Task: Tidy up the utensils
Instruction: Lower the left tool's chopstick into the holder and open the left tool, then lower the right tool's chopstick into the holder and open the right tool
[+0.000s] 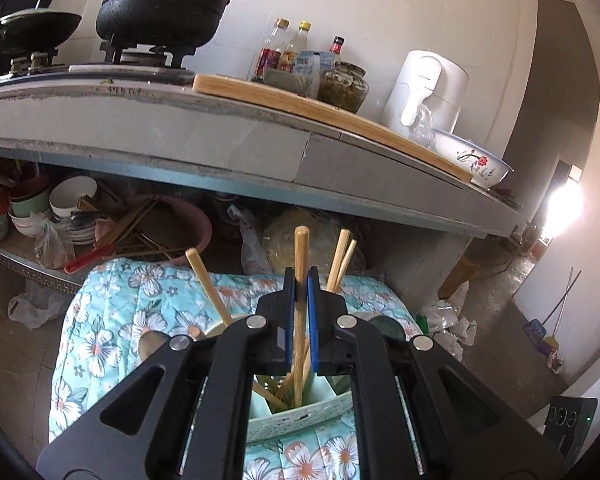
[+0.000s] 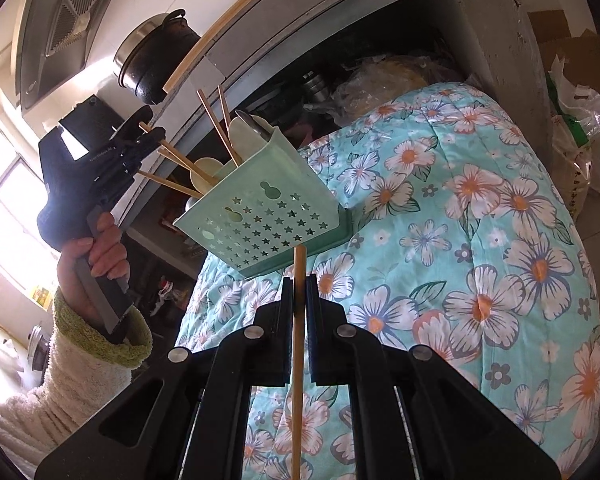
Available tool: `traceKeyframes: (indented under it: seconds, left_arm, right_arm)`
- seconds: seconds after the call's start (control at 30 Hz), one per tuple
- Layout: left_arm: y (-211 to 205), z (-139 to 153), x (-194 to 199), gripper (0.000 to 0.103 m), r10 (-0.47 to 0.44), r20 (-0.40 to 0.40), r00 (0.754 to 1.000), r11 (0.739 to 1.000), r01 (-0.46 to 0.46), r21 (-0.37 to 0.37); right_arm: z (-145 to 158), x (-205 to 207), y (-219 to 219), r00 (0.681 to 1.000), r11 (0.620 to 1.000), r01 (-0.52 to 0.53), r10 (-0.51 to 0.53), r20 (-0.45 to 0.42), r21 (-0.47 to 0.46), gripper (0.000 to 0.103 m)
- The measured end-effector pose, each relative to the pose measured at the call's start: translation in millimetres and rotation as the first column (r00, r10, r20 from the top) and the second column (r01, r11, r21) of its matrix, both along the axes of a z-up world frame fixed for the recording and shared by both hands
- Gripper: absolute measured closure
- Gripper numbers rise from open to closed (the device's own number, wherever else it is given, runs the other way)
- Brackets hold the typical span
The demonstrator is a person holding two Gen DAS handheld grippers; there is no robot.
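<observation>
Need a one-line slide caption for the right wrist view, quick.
Right gripper pinches a chopstick before the star-punched green utensil holder on a floral quilt; left gripper works above it.

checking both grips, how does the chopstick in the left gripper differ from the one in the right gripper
The left gripper holds its chopstick with the lower end down in the green utensil basket; the right gripper holds its chopstick outside, tip near the basket's base. Both are plain wood, clamped between shut fingers.
</observation>
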State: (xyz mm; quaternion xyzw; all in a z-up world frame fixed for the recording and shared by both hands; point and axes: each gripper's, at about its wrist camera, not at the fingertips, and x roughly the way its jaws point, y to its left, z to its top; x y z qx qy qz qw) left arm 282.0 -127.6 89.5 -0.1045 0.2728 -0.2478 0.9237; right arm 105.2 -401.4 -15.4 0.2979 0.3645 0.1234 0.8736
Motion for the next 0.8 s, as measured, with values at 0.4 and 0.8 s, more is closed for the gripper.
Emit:
traceKeyframes:
  seconds: [0.4,0.8]
  left_arm:
    - [31,12,-50,0.050,-0.022,0.106,0.994,0.999,0.026,-0.031]
    - [81,-30,-107,0.037,0.038,0.102,0.994,0.998,-0.042,0.043]
  right_arm:
    - [32,2,11,0.999,0.997,0.010,-0.007,0.049,-0.071,0.097]
    - [152,37,42,0.945,0.974,0.043,0.034,0.326,-0.225,0.097]
